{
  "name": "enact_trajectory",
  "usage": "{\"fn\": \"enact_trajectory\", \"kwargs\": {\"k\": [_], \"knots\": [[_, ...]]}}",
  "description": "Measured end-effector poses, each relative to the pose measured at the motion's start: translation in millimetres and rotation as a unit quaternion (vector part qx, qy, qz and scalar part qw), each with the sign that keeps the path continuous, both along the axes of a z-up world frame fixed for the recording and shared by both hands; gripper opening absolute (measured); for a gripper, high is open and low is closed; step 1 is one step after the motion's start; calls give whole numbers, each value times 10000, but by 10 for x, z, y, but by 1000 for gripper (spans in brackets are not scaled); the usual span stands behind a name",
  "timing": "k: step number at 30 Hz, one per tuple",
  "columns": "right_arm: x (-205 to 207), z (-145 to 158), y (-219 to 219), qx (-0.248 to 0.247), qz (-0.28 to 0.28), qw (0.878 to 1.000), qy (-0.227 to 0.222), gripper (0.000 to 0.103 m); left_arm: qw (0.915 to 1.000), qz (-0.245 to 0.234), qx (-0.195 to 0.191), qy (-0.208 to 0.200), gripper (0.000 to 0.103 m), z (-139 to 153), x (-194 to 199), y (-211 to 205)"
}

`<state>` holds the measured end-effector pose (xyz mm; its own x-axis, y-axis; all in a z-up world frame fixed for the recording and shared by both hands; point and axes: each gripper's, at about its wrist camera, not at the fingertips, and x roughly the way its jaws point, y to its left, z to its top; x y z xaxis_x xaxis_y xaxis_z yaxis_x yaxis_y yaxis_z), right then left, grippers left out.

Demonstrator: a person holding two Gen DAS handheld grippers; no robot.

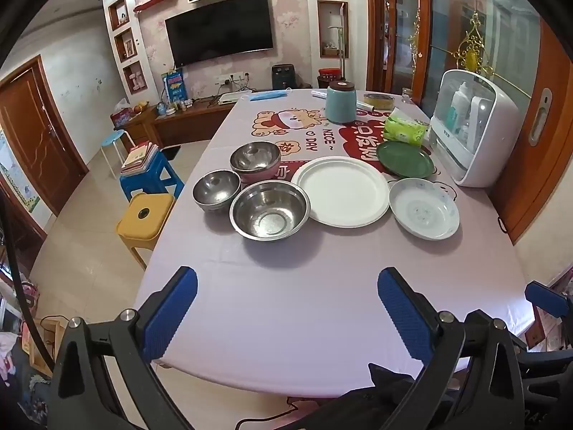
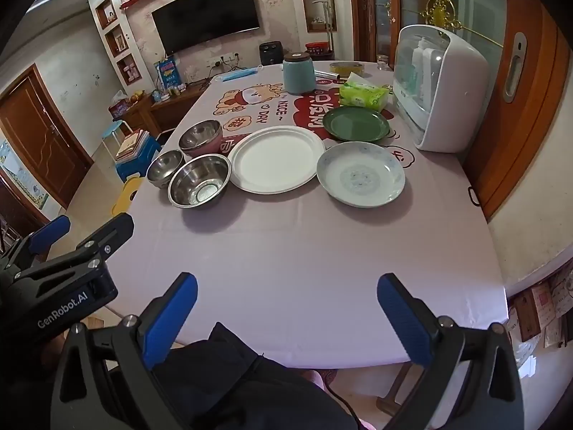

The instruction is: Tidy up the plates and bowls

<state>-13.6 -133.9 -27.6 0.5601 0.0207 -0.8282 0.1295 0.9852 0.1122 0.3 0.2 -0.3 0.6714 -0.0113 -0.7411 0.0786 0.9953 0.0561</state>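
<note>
On the table with the pale cloth [image 1: 286,304] stand three steel bowls: a large one [image 1: 269,210] [image 2: 200,180], a small one [image 1: 216,190] [image 2: 165,167] and a pink-sided one [image 1: 255,160] [image 2: 200,139]. To their right lie a white plate [image 1: 341,190] [image 2: 276,158], a green plate [image 1: 404,157] [image 2: 356,123] and a patterned white dish [image 1: 424,213] [image 2: 360,173]. My left gripper [image 1: 286,304] is open and empty over the near table edge. My right gripper [image 2: 286,308] is open and empty, also near that edge, well short of the dishes.
A white countertop cabinet [image 1: 472,125] [image 2: 440,89] stands at the table's right edge. A teal canister [image 1: 340,102], a green tissue pack [image 1: 404,129] and a tape roll [image 1: 379,100] sit farther back. Yellow [image 1: 145,215] and blue [image 1: 150,175] stools stand left of the table.
</note>
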Motion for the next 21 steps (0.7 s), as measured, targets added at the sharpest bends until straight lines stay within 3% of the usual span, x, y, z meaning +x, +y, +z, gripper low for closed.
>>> {"fn": "enact_trajectory", "kwargs": {"k": [21], "knots": [[67, -28, -12, 25, 13, 10000, -6, 101, 10000, -35, 50, 66, 100, -50, -11, -5]]}}
